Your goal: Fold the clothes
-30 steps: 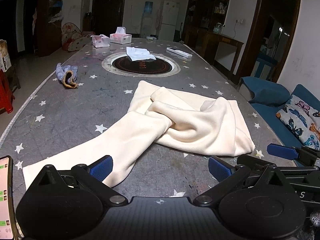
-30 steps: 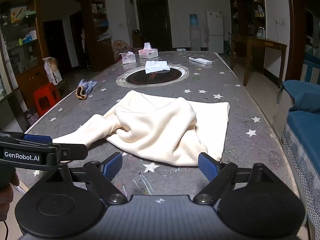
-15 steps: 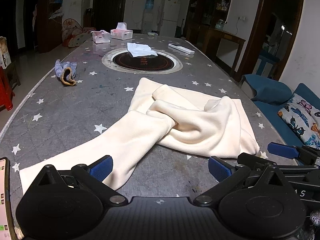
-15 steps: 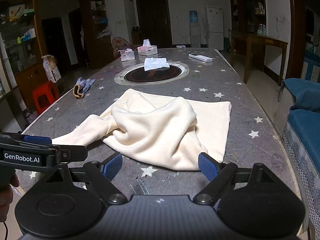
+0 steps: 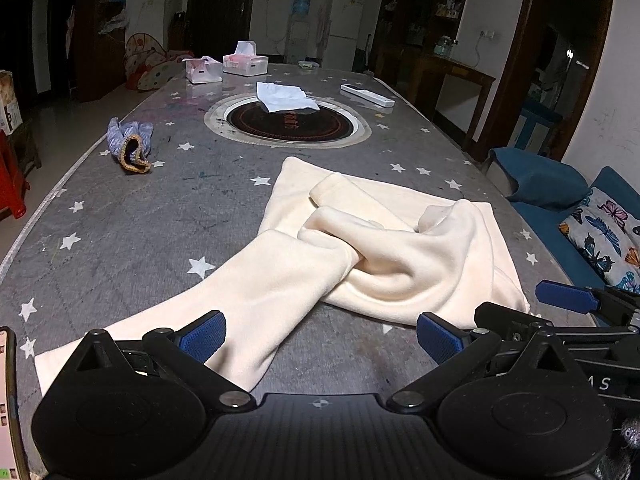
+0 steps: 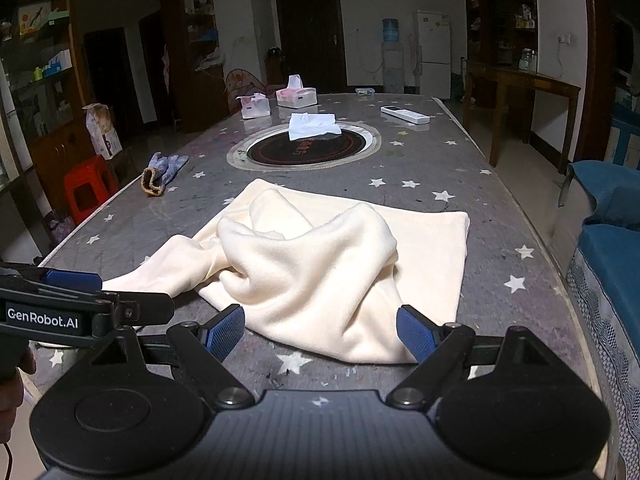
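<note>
The cream garment (image 5: 384, 248) lies crumpled on the near half of the counter (image 5: 132, 216), on our side of the round hotplate inset (image 5: 286, 124), with one long leg or sleeve trailing toward the near left edge. Against the frames from a second ago, we see the garment a little larger and lower in both views, so both grippers have moved in toward it; the cloth itself has not shifted. We judge that the fold has not begun and that this is the approach to a first grasp.

The left gripper (image 5: 320, 340) has its jaws spread wide and empty, its left pad hovering over the trailing strip. The right gripper (image 6: 320, 334) is likewise released, jaws apart and holding nothing, framing the near hem of the bunched part.

The left wrist view shows the long strip running to the counter's near left edge and how it crosses under the bundle; the right view hides most of that behind the other tool. The right wrist view shows the flat far right corner of the garment and the raised hump in the middle more plainly. Beyond the garment, toward the hotplate's left, lies a blue glove (image 6: 162, 174); a white tissue (image 5: 284, 98) sits on the inset.
</note>
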Action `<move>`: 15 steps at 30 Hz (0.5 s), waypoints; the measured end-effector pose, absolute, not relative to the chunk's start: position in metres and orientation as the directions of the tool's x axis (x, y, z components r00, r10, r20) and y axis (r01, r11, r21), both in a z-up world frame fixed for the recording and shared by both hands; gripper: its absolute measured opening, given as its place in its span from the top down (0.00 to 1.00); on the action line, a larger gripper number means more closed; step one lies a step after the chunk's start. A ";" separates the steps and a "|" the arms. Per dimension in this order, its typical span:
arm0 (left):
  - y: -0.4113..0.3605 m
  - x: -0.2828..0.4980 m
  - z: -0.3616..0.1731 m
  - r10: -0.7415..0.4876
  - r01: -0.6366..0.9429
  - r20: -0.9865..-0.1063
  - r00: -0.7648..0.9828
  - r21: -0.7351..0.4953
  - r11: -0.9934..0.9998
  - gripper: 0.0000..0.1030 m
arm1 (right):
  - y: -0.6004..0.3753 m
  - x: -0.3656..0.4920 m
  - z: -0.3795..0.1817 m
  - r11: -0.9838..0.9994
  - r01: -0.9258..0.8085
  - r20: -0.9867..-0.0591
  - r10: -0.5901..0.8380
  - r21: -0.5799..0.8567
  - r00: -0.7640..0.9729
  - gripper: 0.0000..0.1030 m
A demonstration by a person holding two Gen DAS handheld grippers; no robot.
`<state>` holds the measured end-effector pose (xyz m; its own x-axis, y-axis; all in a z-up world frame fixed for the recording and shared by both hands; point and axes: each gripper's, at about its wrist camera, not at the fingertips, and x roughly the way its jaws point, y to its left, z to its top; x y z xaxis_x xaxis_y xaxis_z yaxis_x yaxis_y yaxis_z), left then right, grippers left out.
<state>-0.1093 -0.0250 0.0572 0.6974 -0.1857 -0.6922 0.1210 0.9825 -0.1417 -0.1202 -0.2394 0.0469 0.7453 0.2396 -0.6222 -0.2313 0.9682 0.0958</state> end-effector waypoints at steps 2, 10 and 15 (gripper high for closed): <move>-0.025 -0.106 0.057 -0.184 0.121 -0.695 0.696 -0.139 0.983 0.00 | -0.239 -0.117 0.047 0.968 -0.234 -0.624 0.240 0.094 0.744 0.18; -0.026 -0.086 0.056 -0.172 0.123 -0.706 0.687 -0.121 0.985 0.00 | -0.240 -0.097 0.046 0.965 -0.249 -0.630 0.246 0.086 0.737 0.18; -0.027 -0.068 0.057 -0.165 0.125 -0.708 0.687 -0.109 0.986 0.00 | -0.243 -0.079 0.048 0.964 -0.254 -0.626 0.248 0.082 0.739 0.18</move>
